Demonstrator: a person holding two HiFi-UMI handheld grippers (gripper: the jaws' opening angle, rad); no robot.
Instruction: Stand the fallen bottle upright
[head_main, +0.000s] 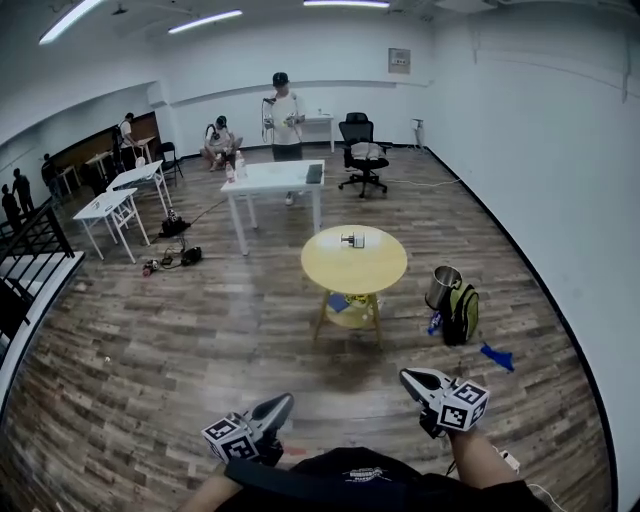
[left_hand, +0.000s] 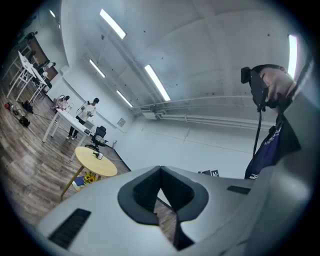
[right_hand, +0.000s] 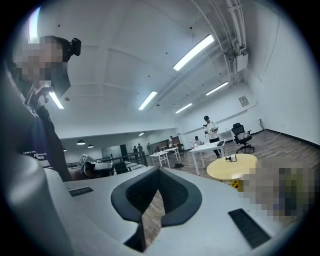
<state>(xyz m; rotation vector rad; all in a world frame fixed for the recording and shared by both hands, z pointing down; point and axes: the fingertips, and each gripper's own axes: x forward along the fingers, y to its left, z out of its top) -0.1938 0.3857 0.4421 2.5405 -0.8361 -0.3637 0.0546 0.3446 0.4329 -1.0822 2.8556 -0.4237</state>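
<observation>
- Head view: the left hand-held gripper (head_main: 279, 406) and the right hand-held gripper (head_main: 411, 378) sit low in the picture, just ahead of the person's body. Both point out over the wooden floor (head_main: 200, 330).
- Head view: the bottle (head_main: 352, 240) lies on its side on the round yellow desk (head_main: 380, 272). It is well ahead of both hand-held grippers, roughly between the lines they point along, and neither touches it.
- Head view: a green backpack (head_main: 463, 313) with a metal pot (head_main: 442, 287) against it stands on the floor ahead of the right hand-held gripper, beside the round desk. A white desk (head_main: 275, 180) and a standing person (head_main: 286, 115) are farther off.
- Left gripper view: the left hand-held gripper (left_hand: 161, 192) is clenched. Its jaws meet with only a thin slit of floor between them, and they grasp nothing. The round yellow desk (left_hand: 107, 168) and the small bottle (left_hand: 99, 156) on it are far ahead, off to the left of the jaws.
- Right gripper view: the right hand-held gripper (right_hand: 159, 192) is likewise clenched on nothing. The desk (right_hand: 240, 169) and the bottle (right_hand: 231, 158) are far ahead, to the right of its jaws.
</observation>
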